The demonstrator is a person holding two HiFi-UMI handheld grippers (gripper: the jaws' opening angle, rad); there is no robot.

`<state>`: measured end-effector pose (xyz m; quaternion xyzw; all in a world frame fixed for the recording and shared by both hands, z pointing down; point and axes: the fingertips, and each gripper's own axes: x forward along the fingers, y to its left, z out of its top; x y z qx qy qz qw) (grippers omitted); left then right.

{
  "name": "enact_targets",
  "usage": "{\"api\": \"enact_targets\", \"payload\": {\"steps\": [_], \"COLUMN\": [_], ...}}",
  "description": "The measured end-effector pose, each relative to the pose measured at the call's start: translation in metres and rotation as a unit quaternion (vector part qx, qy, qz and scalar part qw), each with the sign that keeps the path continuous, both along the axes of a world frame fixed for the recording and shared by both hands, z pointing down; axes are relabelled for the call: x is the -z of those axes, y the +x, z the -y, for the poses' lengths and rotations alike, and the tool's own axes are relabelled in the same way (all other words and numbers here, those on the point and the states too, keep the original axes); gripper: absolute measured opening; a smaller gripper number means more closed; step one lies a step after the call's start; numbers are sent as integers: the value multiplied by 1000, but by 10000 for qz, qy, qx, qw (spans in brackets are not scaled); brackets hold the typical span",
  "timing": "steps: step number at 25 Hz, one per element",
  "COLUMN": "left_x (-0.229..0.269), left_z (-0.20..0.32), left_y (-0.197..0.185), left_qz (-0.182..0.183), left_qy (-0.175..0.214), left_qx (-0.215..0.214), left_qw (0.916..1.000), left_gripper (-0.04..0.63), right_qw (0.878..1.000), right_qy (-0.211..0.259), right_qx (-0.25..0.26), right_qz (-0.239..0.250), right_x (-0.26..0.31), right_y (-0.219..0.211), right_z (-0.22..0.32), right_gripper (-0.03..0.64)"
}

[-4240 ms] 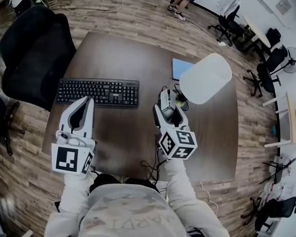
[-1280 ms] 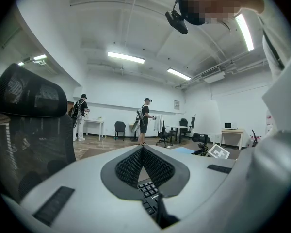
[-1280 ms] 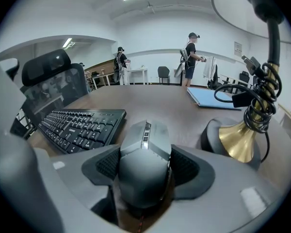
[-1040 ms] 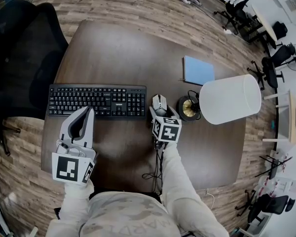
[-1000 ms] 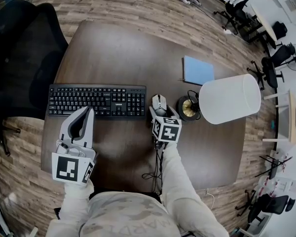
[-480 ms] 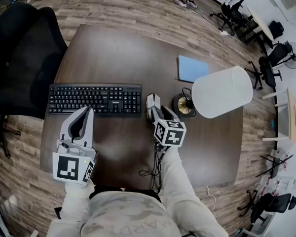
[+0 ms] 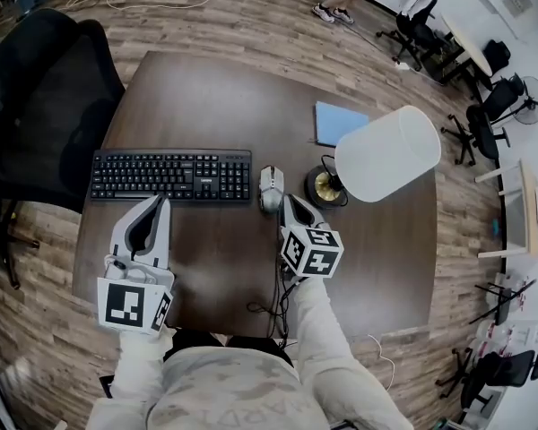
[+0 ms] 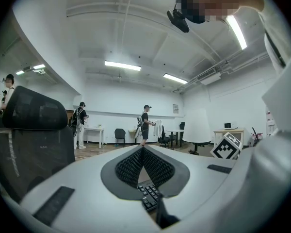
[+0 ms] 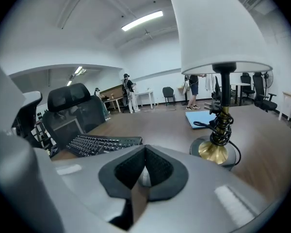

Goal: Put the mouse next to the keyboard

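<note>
The silver-grey mouse (image 7: 270, 189) lies on the dark table (image 7: 206, 97), just off the right end of the black keyboard (image 7: 172, 176). My right gripper (image 7: 287, 201) sits right behind the mouse on the near side, jaws shut with nothing in them. In the right gripper view the pads meet at the right gripper's (image 9: 144, 150) tip, and a pale bit of the mouse (image 9: 144, 177) shows low behind them. My left gripper (image 7: 164, 201) hovers at the keyboard's near edge, shut and empty. The keyboard's keys (image 8: 148, 195) show below its closed pads.
A table lamp with a white shade (image 7: 387, 153) and a brass base (image 7: 324, 186) stands just right of the mouse. A blue notebook (image 7: 339, 122) lies behind it. The mouse cable (image 7: 269, 307) trails to the table's near edge. A black office chair (image 7: 45, 106) stands on the left.
My right gripper carried the mouse left to the keyboard's end, then let go of it, drew back a little toward me, and its jaws closed. The left gripper has not moved.
</note>
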<state>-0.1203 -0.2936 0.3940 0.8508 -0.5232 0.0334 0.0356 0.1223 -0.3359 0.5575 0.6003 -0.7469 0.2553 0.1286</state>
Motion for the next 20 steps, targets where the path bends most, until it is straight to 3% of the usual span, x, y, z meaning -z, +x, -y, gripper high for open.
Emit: {"api": "enact_targets", "payload": {"steps": [13, 20], "left_x": [28, 45], "left_z": [-50, -75], "left_y": [9, 19], "left_qz": [42, 39], "left_qy": [258, 394], "left_qx": [86, 77], "left_qw": [9996, 9992], "left_gripper": [6, 6], "right_qw": [9955, 9918], "right_qy": [879, 1178], "right_qx": [303, 495], "right_qz": [203, -31], "right_x": [65, 98], "right_y": [-4, -4], "right_z": [-54, -86], "right_gripper": [9, 9]}}
